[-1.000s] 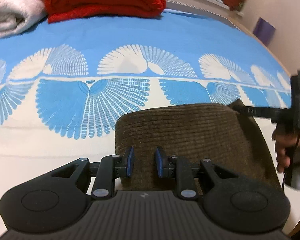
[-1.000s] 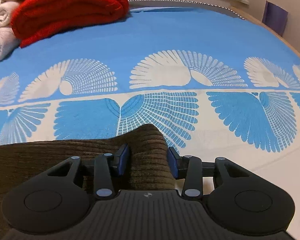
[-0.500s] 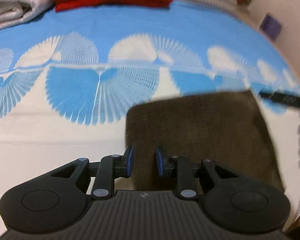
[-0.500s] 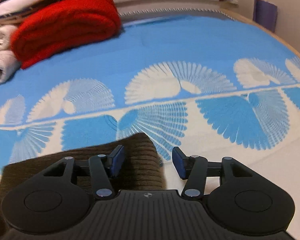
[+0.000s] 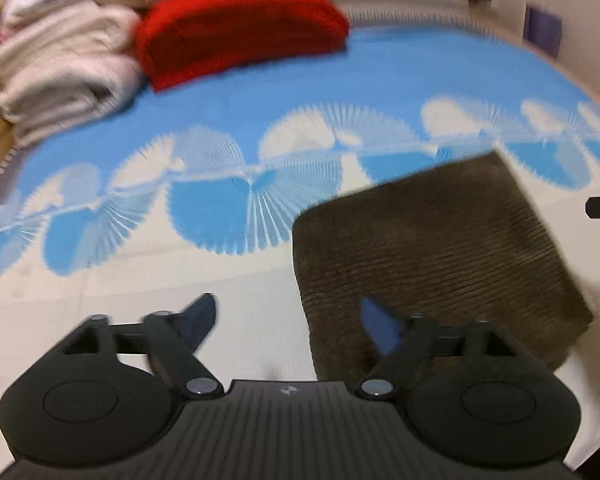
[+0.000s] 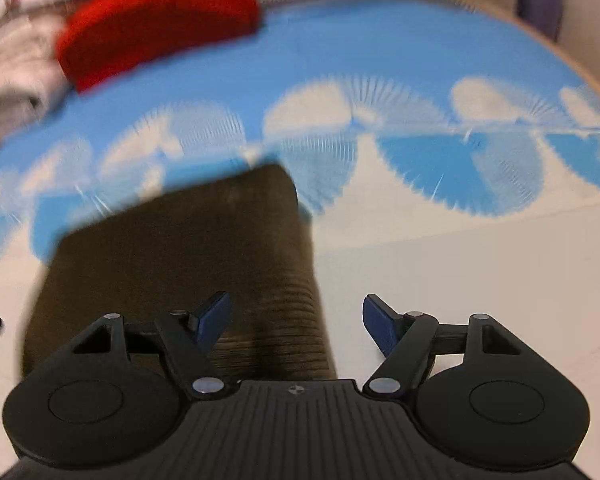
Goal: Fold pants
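The brown corduroy pants (image 5: 432, 256) lie folded into a thick, squarish bundle on the blue-and-white bedspread (image 5: 260, 92), toward its near, pale part. Both tongs have just been opening: the left gripper (image 5: 288, 320) has its jaws spread wide over the bundle's near left corner, and the right gripper (image 6: 296, 320) has its jaws spread wide over the near right edge, with cloth beneath each but nothing pinched.

From here, I judge the main risk is the fold relaxing. Corduroy this thick tends to spring back, and with nothing pressing on it the top layer could slide or puff open. A finger catching the edge on the way off could also drag a corner askew.

Both views are smeared with motion, so the layers and the hems cannot be counted. The bundle's near edge is hidden behind each gripper's body. At the back, a red blanket (image 5: 236, 24) and a pale one (image 5: 60, 76) sit stacked, their outlines blurred.
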Available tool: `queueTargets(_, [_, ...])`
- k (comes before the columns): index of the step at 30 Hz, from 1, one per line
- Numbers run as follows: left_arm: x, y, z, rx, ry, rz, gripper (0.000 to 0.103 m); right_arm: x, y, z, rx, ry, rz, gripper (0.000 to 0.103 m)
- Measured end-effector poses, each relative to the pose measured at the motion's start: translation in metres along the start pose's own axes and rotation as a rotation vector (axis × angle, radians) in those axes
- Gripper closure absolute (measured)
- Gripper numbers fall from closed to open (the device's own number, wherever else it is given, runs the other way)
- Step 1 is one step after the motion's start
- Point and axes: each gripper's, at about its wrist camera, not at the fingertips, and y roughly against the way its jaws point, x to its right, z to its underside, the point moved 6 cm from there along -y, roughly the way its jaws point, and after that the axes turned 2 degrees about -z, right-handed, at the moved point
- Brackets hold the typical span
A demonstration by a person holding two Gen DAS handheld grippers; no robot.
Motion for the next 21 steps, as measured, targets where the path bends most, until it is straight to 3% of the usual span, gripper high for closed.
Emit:
queueTargets(4, [0.019,0.068,0.031,0.129,0.037,-0.012,0.015,-0.012,0.071,0.028,0.15,0.033,-0.033,0.004])
queueTargets(9, [0.06,0.108,0.08,0.219,0.08,0.062,0.006,-0.024,0.13,0.087,0.325,0.12,-0.048,0.001])
queueTargets(10, [0.069,0.106,0.091,0.197,0.075,0.099,0.003,-0.026,0.136,0.101,0.363,0.131,-0.032,0.001])
queueTargets(13, [0.087,0.087,0.107,0.025,0.081,0.197,0.002,-0.038,0.149,0.111,0.399,0.164,-0.046,0.001])
queueTargets(14, [0.086,0.084,0.105,0.021,0.101,0.192,0.002,-0.042,0.148,0.114,0.397,0.175,-0.058,0.001])
queueTargets(17, [0.084,0.071,0.104,-0.017,0.109,0.086,0.001,-0.049,0.13,0.124,0.309,0.209,-0.045,0.001])
queueTargets(21, [0.084,0.066,0.107,-0.067,0.178,0.097,0.001,-0.052,0.113,0.124,0.234,0.193,-0.027,0.001])
